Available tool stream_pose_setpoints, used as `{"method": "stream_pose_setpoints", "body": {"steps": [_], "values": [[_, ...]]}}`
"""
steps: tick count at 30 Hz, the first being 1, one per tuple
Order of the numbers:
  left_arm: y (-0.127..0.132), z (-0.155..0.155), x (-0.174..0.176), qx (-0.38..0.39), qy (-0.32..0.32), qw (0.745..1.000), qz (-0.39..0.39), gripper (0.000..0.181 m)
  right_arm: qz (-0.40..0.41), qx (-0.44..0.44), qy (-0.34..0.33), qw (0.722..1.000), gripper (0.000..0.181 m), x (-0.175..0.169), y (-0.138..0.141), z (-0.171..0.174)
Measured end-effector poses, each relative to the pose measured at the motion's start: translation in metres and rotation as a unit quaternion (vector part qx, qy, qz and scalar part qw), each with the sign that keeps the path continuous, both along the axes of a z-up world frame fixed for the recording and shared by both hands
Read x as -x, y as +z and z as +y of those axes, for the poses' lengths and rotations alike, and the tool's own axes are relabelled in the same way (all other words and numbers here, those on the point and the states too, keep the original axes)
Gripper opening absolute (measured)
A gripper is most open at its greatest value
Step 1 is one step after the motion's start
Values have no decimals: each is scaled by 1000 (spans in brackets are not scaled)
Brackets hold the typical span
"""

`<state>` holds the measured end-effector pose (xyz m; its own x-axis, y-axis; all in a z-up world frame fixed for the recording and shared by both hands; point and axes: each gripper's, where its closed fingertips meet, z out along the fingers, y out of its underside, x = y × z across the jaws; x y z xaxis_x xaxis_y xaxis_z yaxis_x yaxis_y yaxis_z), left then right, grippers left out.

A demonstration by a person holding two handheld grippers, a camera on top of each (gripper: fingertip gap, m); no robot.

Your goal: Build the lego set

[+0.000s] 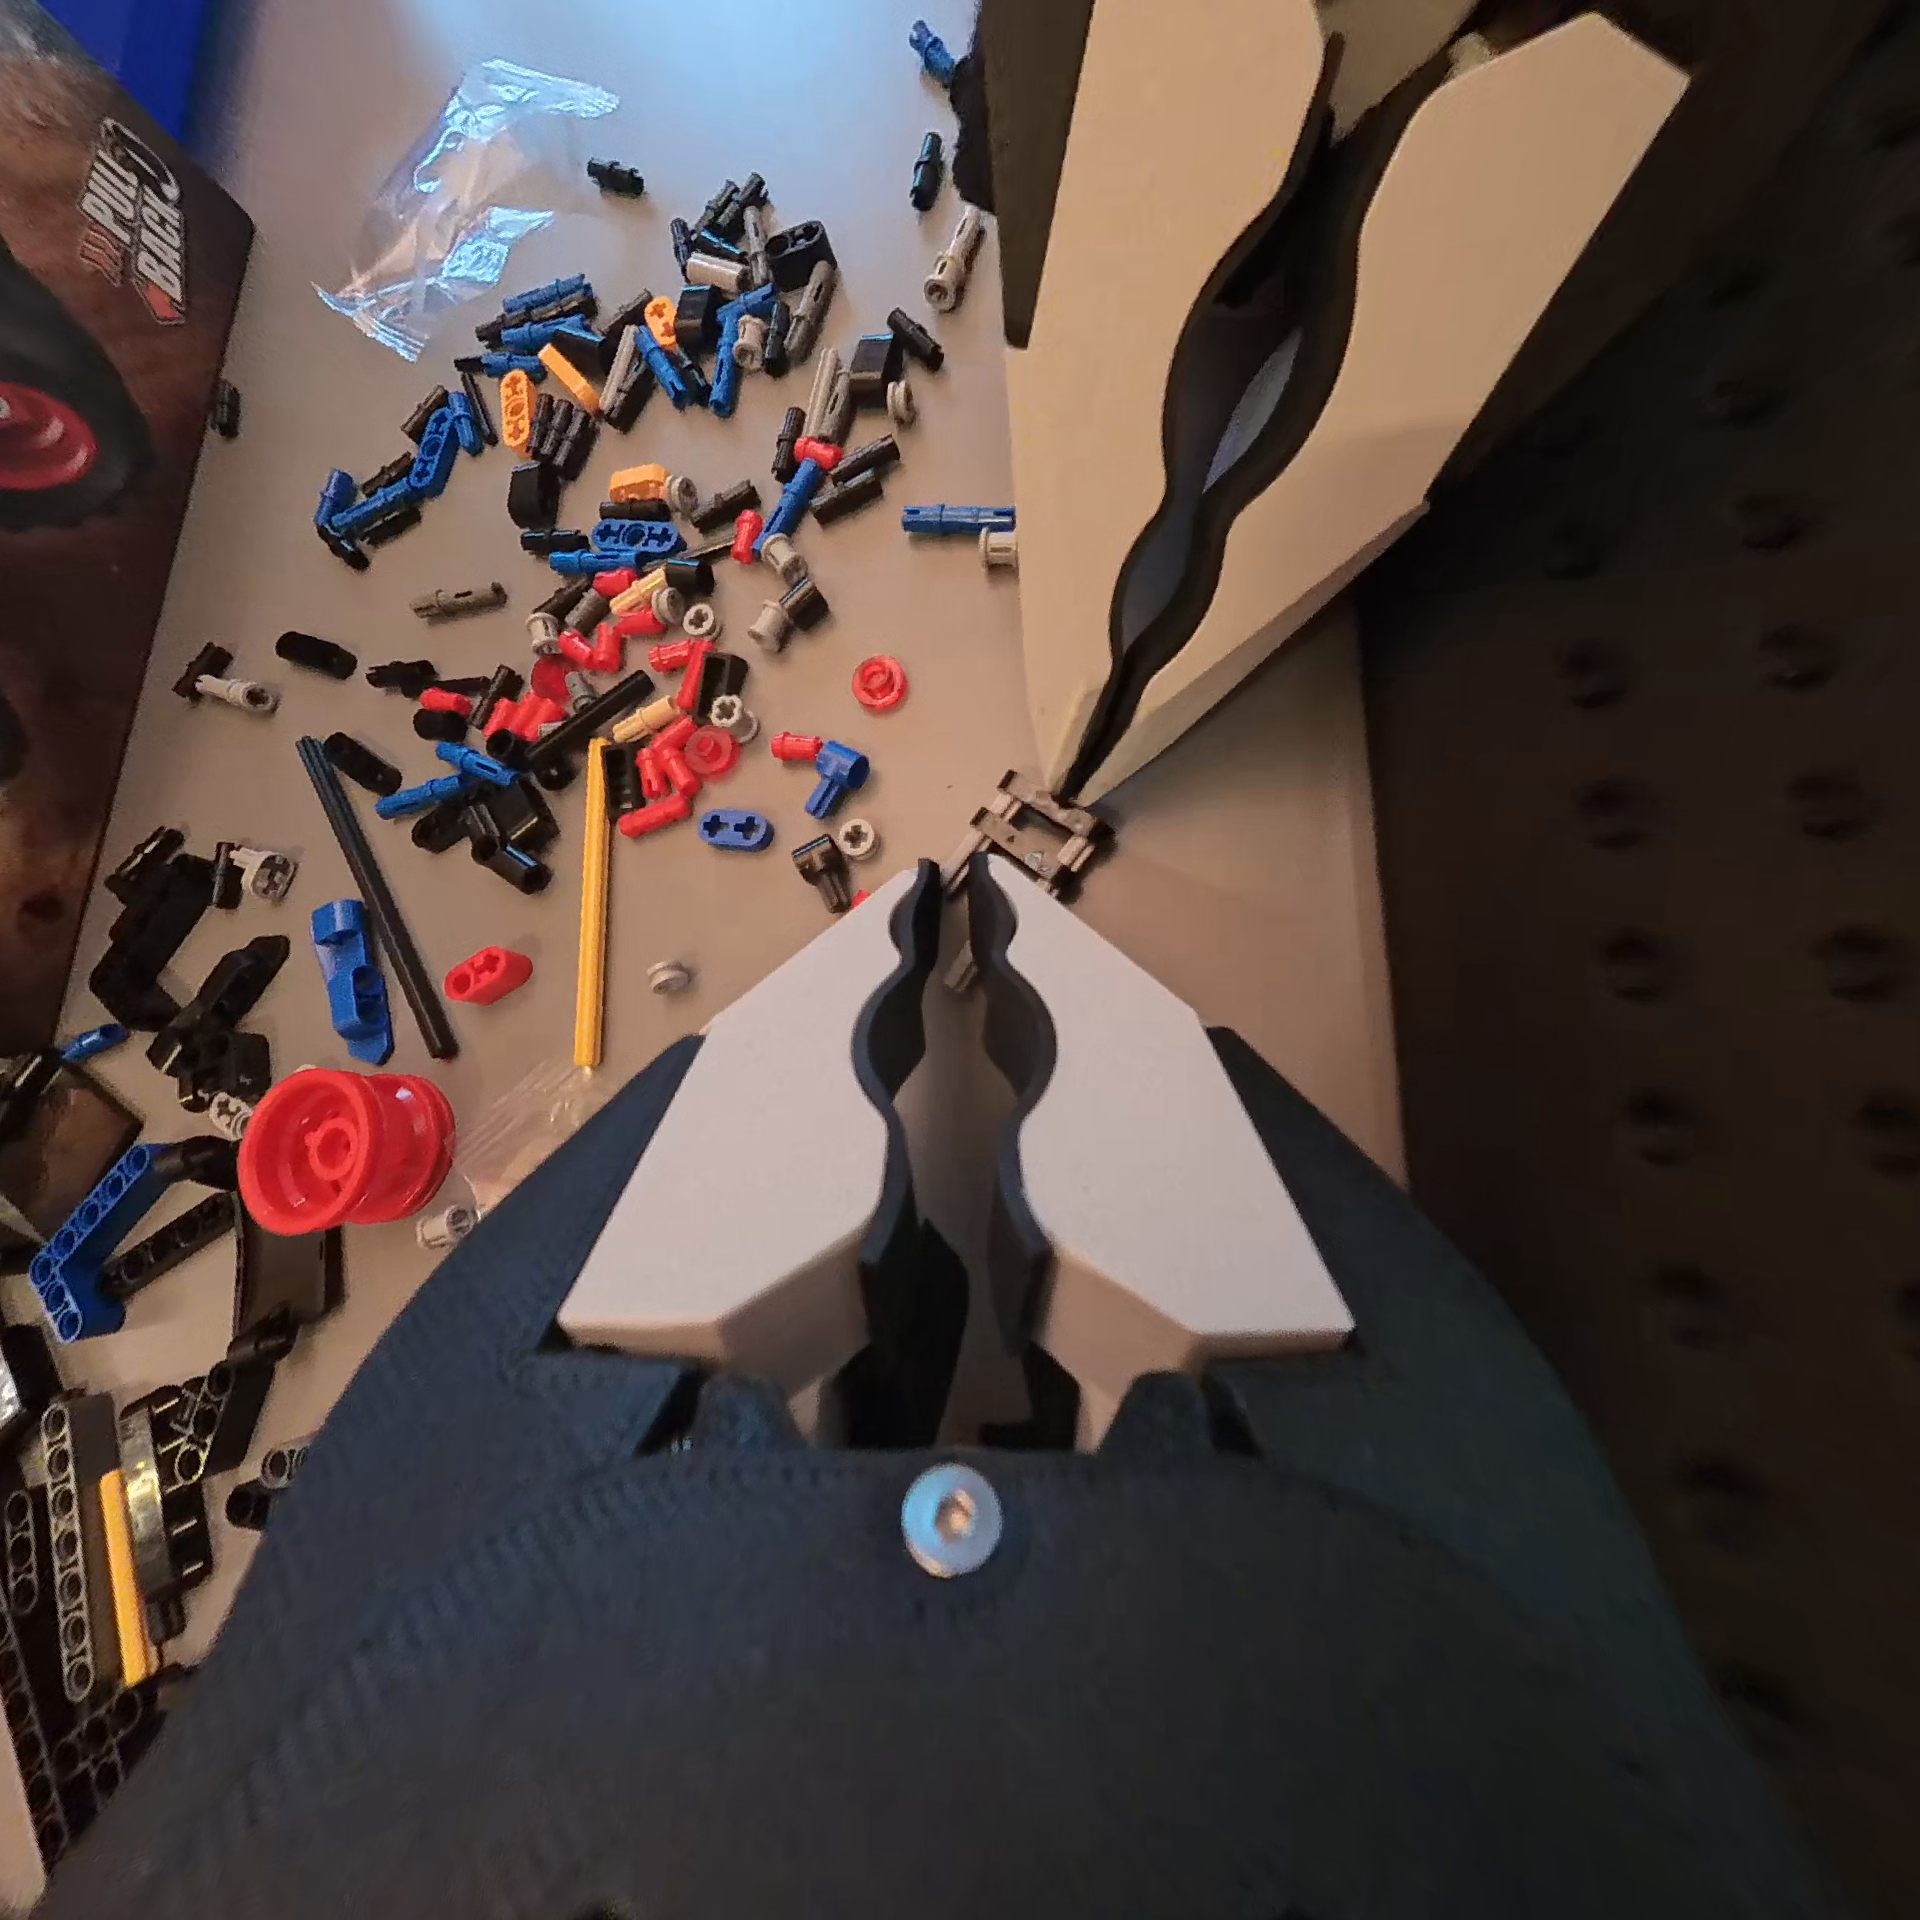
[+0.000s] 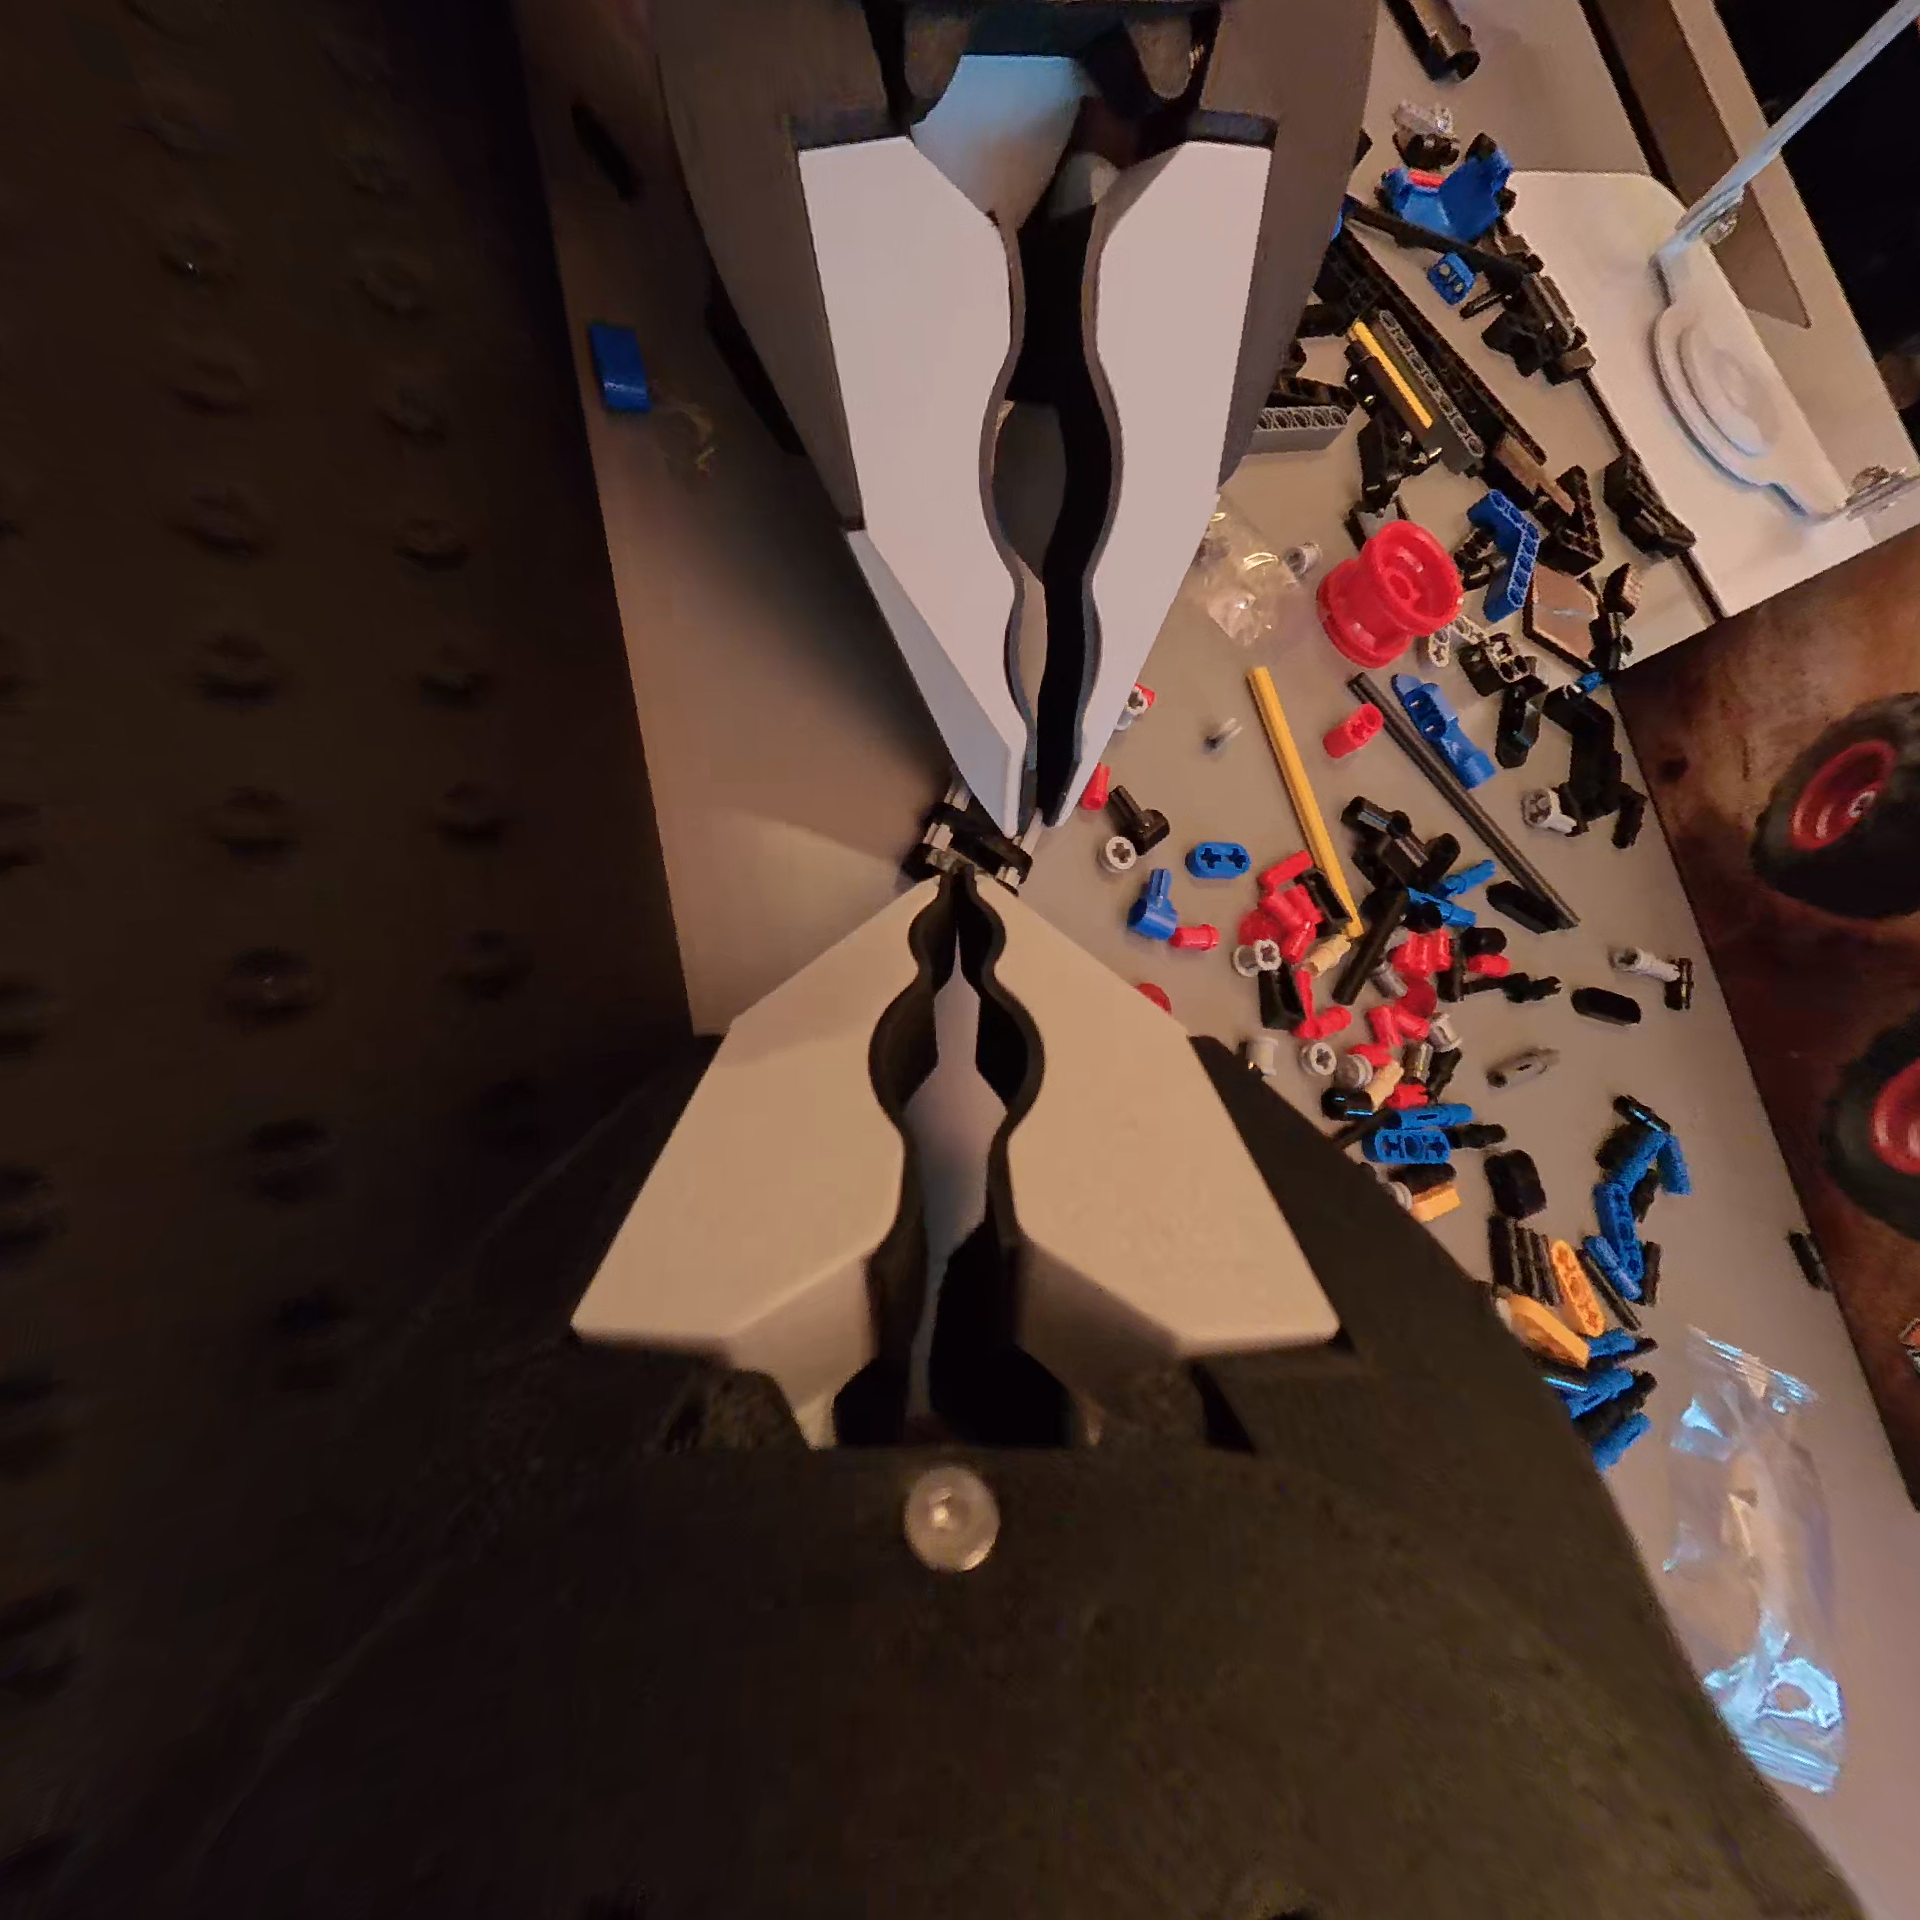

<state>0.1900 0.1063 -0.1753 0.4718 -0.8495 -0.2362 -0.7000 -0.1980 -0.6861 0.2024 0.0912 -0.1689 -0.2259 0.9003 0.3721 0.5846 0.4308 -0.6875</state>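
Left wrist view: left gripper (image 1: 956, 883) and right gripper (image 1: 1075, 795), fingers pinching a small dark frame piece (image 1: 1039, 831) from both ends above the bench (image 1: 1195, 935). Loose parts (image 1: 623, 582) lie left.

Right wrist view: right gripper (image 2: 954, 883) meets left gripper (image 2: 1037, 816) on the frame piece (image 2: 971, 840). Judged step: seating a joint; next calls for a steady aligned press.

A crumpled clear plastic bag (image 1: 473, 197) lies on the grey table (image 1: 1226, 935) beside a dark dimpled surface (image 1: 1662, 1039).
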Motion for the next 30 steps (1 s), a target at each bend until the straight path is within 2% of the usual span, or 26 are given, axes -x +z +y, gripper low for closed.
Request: {"method": "stream_pose_setpoints", "body": {"steps": [10,15,17,19,23,27,30], "values": [[0,0,0,-10,6,1000,7,5,0,-38,-15,999,0,1,0,1],[1,1,1,-14,-11,1000,10,4,-1,-6,-8,1000,0,1,1,1],[2,1,1,-3,-16,1000,3,5,12,18,-1,1000,7,1,6,-1],[4,3,2,-16,-24,1000,10,5,5,9,-11,1000,12,-3,8,8],[8,-2,-3,1,-45,999,-5,10,-7,9,14,1000,20,-1,5,6],[11,-2,0,0,-56,998,-5,9,-19,19,31,999,15,3,0,5],[11,-2,3,1,-55,998,4,21,-22,32,30,999,10,4,0,4]]}}
